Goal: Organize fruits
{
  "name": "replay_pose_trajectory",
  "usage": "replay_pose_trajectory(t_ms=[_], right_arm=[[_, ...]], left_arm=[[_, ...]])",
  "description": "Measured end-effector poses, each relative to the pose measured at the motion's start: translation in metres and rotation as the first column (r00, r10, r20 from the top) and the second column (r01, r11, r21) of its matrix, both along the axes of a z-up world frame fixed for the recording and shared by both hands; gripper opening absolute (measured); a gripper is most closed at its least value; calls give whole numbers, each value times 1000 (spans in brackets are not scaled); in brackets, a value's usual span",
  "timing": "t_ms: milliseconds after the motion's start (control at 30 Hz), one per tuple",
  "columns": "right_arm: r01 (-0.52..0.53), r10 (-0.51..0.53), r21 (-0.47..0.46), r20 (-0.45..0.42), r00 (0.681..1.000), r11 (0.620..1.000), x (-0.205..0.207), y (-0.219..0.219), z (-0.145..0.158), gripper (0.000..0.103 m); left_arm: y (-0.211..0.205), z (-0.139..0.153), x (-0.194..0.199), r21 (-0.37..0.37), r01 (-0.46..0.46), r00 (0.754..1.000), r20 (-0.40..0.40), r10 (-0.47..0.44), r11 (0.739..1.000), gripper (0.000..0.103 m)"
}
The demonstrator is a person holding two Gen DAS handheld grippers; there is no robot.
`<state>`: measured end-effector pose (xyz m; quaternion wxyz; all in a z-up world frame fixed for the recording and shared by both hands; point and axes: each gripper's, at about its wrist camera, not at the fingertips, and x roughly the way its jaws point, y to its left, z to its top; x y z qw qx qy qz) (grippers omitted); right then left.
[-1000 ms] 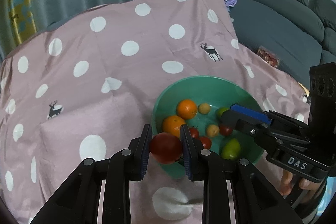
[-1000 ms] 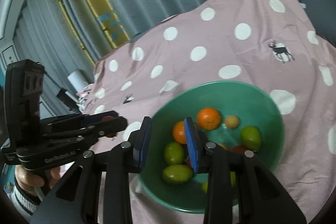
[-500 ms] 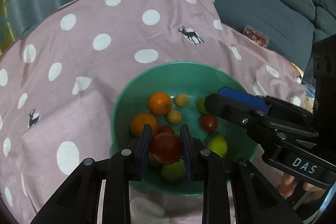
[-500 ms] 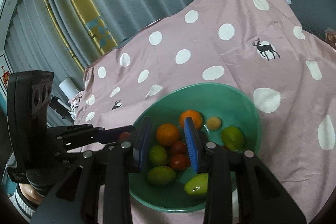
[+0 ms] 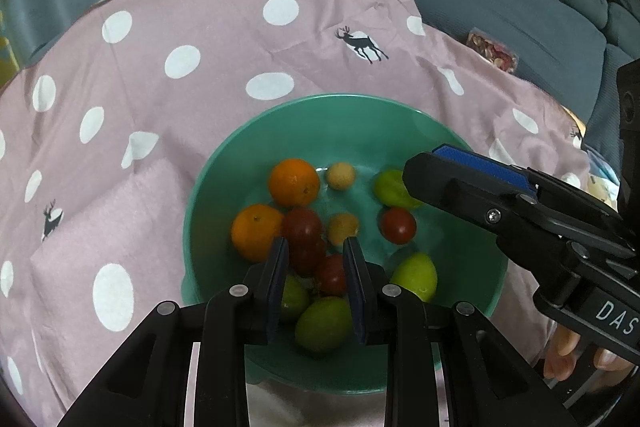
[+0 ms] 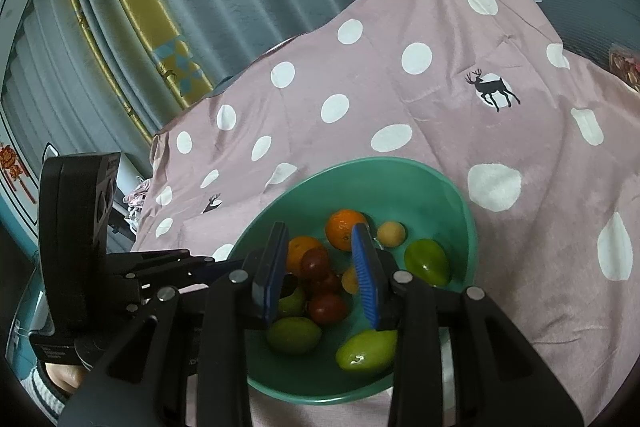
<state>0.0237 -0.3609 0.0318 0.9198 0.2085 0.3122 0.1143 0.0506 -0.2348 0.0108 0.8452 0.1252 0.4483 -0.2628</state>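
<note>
The tomato (image 5: 310,259) sits pinched between the pads of the left gripper (image 5: 316,245), low inside the bowl (image 5: 320,101) and right against other red tomatoes, with an orange (image 5: 256,231) to its left. Judging by this, it is about to be let go on a heap rather than on the bowl's floor. It may then roll off and knock the green fruit (image 5: 324,325) below it. A hard squeeze or a push downward could split its skin.

The right gripper (image 6: 320,239) hovers over the bowl's other side, its jaws narrowly spread with nothing between them. Its tip is close to a green fruit (image 5: 390,189), so the two grippers could clash when the left one lifts out.

The bowl rests on a soft dotted cloth (image 5: 240,39), so a nudge on its rim might tip it.
</note>
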Motion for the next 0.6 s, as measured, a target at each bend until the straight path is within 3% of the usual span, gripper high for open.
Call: replay_pose_trajectory(t_ms=[100, 167, 233, 333, 467, 600], right_arm=[[1, -1, 0, -2, 1000, 1000, 0, 0, 0, 38], [2, -2, -6, -5, 1000, 1000, 0, 0, 0, 42], [4, -4, -13, -3, 1000, 1000, -1, 1, 1, 46], [12, -12, -25, -2, 1000, 1000, -2, 2, 1, 51], [13, -13, -27, -4, 1000, 1000, -1, 2, 0, 54], [19, -19, -22, -4, 1000, 1000, -1, 1, 0, 64]], left_arm=[[1, -1, 1, 15, -12, 1000, -3, 12, 1000, 28], [3, -1, 1, 22, -25, 1000, 5, 25, 999, 46], [5, 1, 0, 25, -38, 999, 18, 38, 999, 58], [9, 4, -1, 31, -53, 998, 38, 52, 998, 60], [11, 6, -2, 40, -69, 996, 65, 67, 997, 72], [12, 7, -3, 48, -79, 994, 77, 75, 996, 72]])
